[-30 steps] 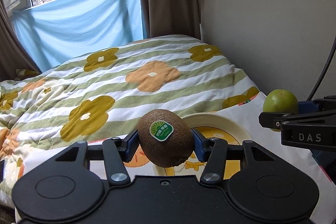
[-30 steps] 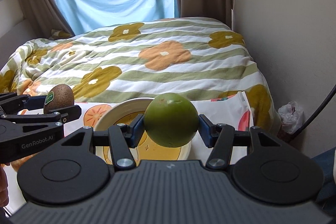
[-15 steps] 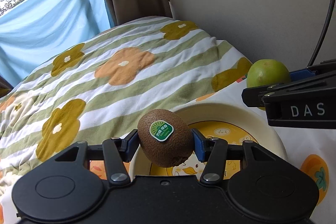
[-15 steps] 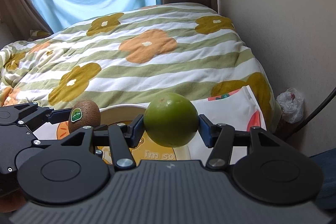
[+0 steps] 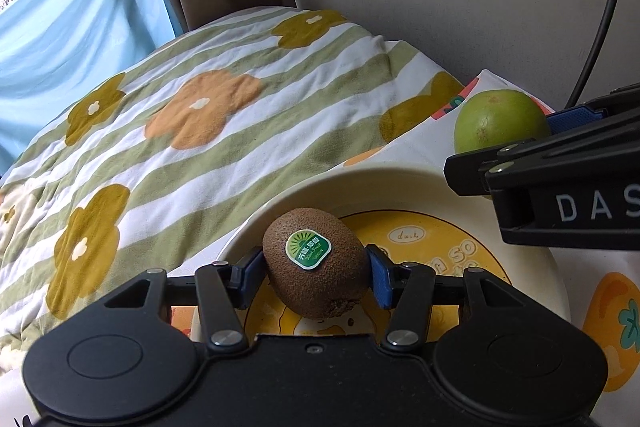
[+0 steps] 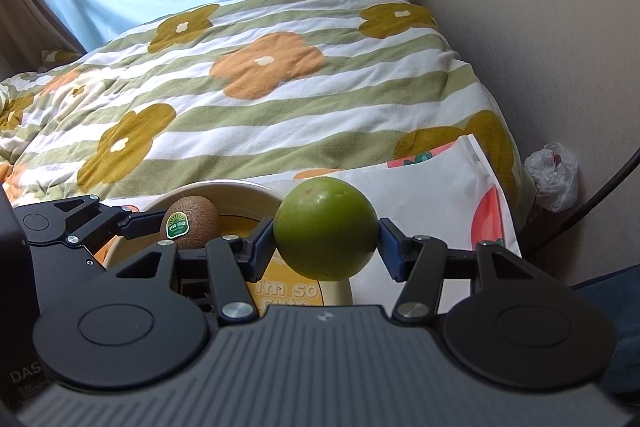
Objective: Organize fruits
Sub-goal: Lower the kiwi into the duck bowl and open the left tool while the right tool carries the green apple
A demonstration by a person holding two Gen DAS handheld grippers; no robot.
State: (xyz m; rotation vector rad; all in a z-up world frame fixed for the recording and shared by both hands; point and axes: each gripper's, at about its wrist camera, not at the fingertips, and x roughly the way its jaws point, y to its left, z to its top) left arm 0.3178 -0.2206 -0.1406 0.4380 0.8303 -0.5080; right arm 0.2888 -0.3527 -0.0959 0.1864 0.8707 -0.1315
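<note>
A brown kiwi [image 5: 316, 261] with a green sticker is clamped between the blue pads of my left gripper [image 5: 316, 277], low over the cream and yellow plate [image 5: 532, 267]. My right gripper [image 6: 326, 247] is shut on a round green fruit [image 6: 326, 227], hanging over the plate's right rim [image 6: 340, 291]. In the right wrist view the kiwi [image 6: 190, 221] and the left gripper show at the left over the plate. In the left wrist view the green fruit [image 5: 500, 121] and the right gripper's black body sit at the upper right.
The plate rests on a white cloth with fruit prints [image 6: 440, 195] at the foot of a bed with a green-striped flower quilt [image 6: 260, 87]. A wall runs along the right, with a black cable [image 6: 592, 203] and a plastic bag [image 6: 554, 175] on the floor.
Both grippers have come down and forward toward the plate with their fruits still held. The plate now fills more of both views, and the kiwi hangs over its inside.
</note>
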